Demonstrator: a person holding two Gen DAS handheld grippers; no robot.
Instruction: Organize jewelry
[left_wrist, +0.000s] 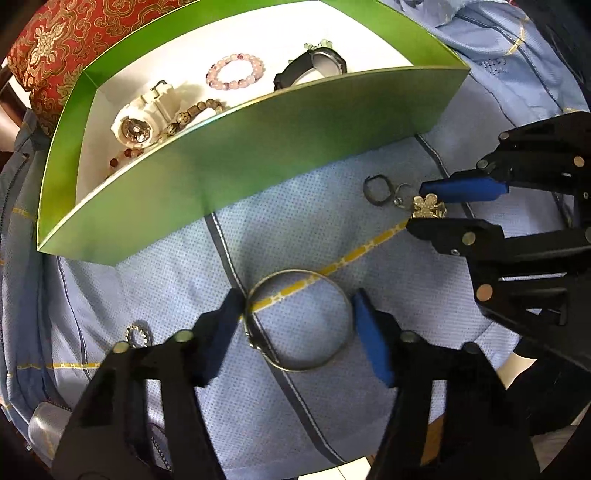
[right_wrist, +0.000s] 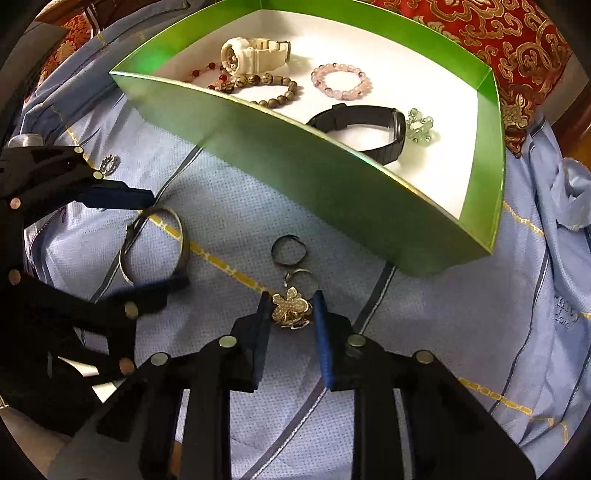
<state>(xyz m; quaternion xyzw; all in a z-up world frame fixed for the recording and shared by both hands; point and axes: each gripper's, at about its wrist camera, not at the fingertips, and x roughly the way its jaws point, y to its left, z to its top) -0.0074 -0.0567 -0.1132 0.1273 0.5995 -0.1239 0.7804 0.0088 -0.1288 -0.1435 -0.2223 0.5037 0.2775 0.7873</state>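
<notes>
Left gripper (left_wrist: 299, 325) straddles the thin silver metal bangle (left_wrist: 299, 320), which lies flat on the pale blue cloth (left_wrist: 177, 295); blue pads touch its rim on both sides, clenched on it. Right gripper (right_wrist: 291, 314) pinches the silver flower-shaped brooch (right_wrist: 291, 305) between its pads. The green cardboard box (left_wrist: 258, 155) stands just beyond both.

Both views are bright and evenly lit, with warm light. The green box (left_wrist: 258, 155) has a soft glare on its front wall, and its straight walls look curved by the fisheye lens. The corners are black. The left tool (right_wrist: 162, 243) is blurred in the right wrist view.
</notes>
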